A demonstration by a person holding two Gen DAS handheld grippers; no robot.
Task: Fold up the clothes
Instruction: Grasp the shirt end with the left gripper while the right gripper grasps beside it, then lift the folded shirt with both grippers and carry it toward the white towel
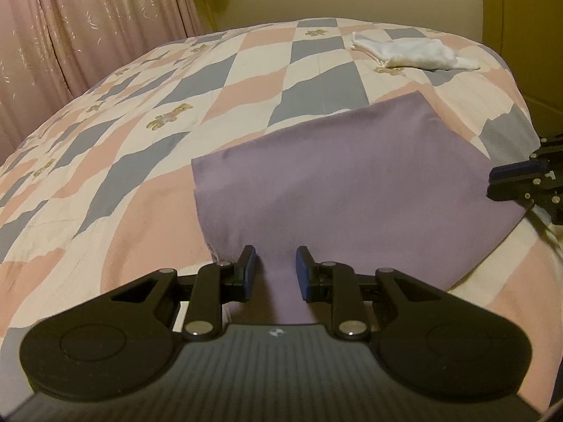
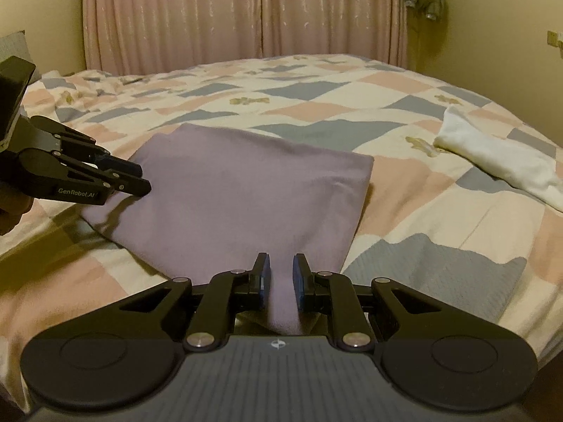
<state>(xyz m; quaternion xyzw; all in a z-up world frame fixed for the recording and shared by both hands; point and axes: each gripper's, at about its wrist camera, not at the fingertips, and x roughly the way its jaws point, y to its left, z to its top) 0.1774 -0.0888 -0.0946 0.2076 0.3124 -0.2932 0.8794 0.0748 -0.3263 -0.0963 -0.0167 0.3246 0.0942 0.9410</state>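
On bed (image 1: pixel 105 176) | purple cloth (image 1: pixel 334 183) pinched (both grippers) | white cloth (image 1: pixel 415 54) apart

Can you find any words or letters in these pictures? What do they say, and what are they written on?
"GenRobot.AI": white letters on the side of the left gripper, seen from the right wrist camera.
A small round white logo sits on the grey body behind each gripper's fingers, but it is a symbol, not letters.
No words show on the purple garment, the white cloth, the checked quilt or the curtain.
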